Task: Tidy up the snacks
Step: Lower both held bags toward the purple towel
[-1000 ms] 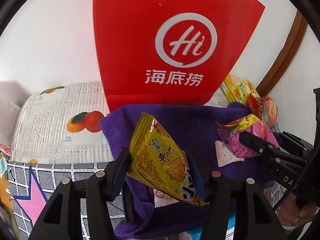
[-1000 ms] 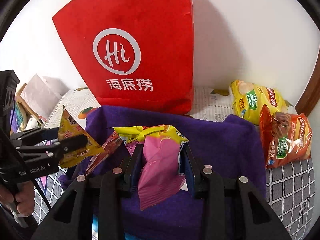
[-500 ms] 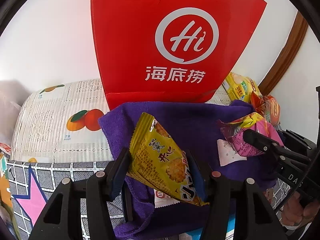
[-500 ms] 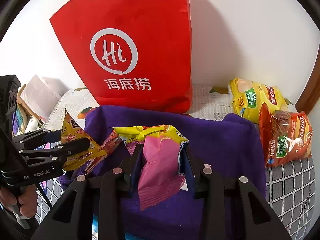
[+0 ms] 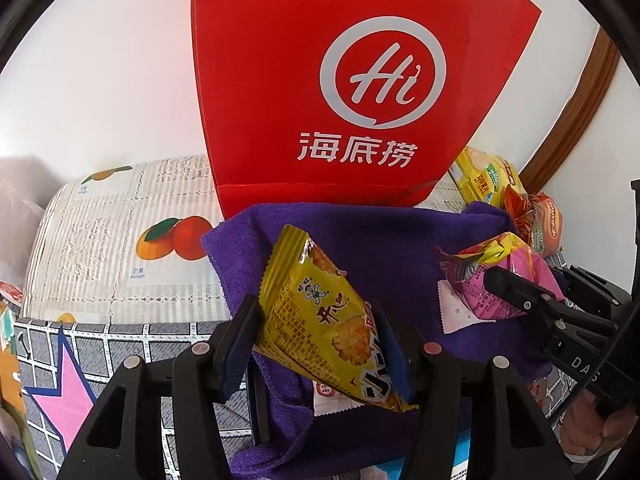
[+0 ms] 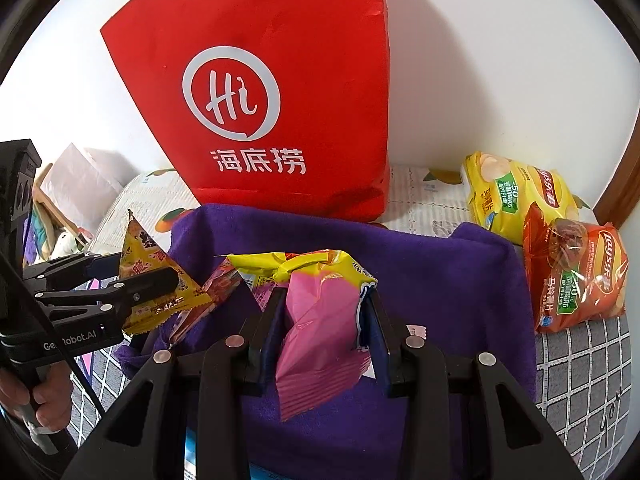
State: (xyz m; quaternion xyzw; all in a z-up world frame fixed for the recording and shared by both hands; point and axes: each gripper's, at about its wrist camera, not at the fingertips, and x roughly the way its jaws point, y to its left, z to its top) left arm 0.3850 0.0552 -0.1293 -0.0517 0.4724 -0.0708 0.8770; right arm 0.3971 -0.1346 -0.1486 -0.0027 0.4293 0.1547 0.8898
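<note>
Both views are bright and evenly lit by soft daylight, with saturated colours. In the right wrist view the red paper bag [image 6: 280, 92] throws a soft grey shadow on the white wall [image 6: 500, 60] to its right. In the left wrist view the wall [image 5: 100, 80] is washed out at upper left, with a pinkish tint beside the bag [image 5: 320, 80]. Glare glints on the chip packets [image 6: 568, 272]. Fisheye bending curves the edges; black vignette fills every corner. Focus is sharp mid-frame, softer at the rim.
</note>
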